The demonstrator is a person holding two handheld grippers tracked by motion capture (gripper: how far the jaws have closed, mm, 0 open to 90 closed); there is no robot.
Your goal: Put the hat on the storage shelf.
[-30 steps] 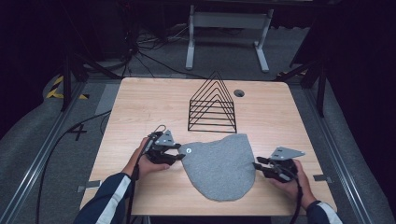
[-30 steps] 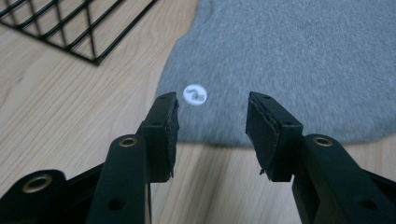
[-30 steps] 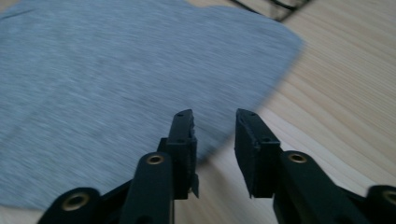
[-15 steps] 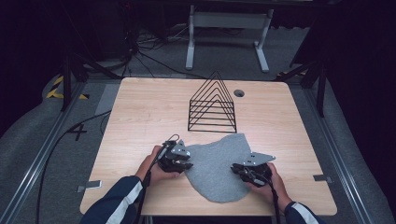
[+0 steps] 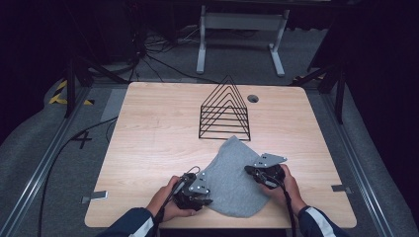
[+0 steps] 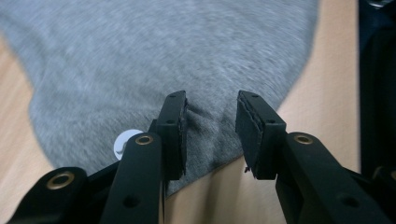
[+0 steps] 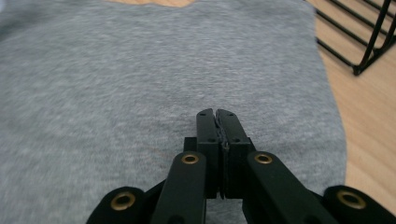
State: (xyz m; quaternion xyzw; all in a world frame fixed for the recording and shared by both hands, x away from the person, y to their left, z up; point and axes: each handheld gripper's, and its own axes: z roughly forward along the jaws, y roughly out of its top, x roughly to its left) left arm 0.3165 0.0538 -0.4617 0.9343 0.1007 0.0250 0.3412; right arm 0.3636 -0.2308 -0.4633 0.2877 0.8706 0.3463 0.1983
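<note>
Lying at the near edge of the wooden table [image 5: 148,128], a grey cloth [image 5: 232,177] spreads between two hand-held grippers. The left gripper [image 6: 210,123] has its jaws apart over the cloth's rim, a small pucker of fabric between them; a white round tag [image 6: 125,142] sits just beside. The right gripper [image 7: 217,116] has its jaws pressed together over the cloth; whether they pinch fabric I cannot tell. Farther back stands a black wire rack [image 5: 225,111].

Bare table [image 5: 153,143] lay open toward nine o'clock and behind the wire rack [image 5: 225,111]. The rack stood at twelve o'clock, just beyond the grey cloth [image 5: 232,177], blocking any straight forward pass there.
</note>
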